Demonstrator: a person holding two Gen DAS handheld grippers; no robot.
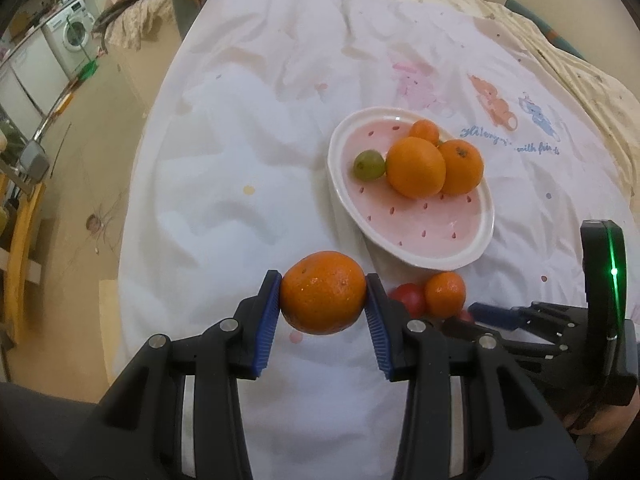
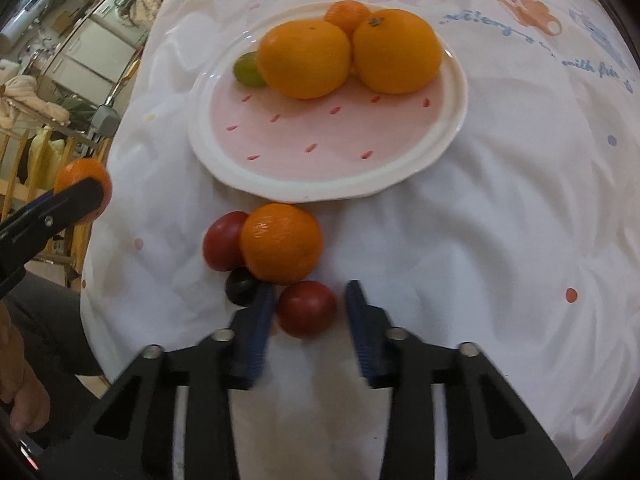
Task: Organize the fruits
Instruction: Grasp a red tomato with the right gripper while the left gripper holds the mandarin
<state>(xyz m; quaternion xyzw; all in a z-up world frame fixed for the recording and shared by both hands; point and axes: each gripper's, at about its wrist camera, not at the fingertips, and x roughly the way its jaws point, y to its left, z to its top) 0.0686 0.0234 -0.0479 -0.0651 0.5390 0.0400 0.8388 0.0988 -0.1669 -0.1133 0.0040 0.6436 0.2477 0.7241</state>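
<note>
My left gripper (image 1: 323, 294) is shut on an orange mandarin (image 1: 322, 293) and holds it above the white cloth, left of the plate; it also shows in the right wrist view (image 2: 82, 184). The pink plate (image 1: 460, 236) holds two big oranges (image 1: 416, 166), a small mandarin (image 1: 425, 130) and a green fruit (image 1: 368, 165). My right gripper (image 2: 310, 304) is open around a red tomato (image 2: 306, 309) on the cloth. Just beyond lie a mandarin (image 2: 282, 249), another red tomato (image 2: 222, 246) and a dark fruit (image 2: 239, 286). The plate (image 2: 320, 188) lies beyond them.
A white printed cloth (image 1: 240, 184) covers the table. Floor, a washing machine (image 1: 72, 36) and a wooden chair (image 1: 20, 240) lie off the left edge.
</note>
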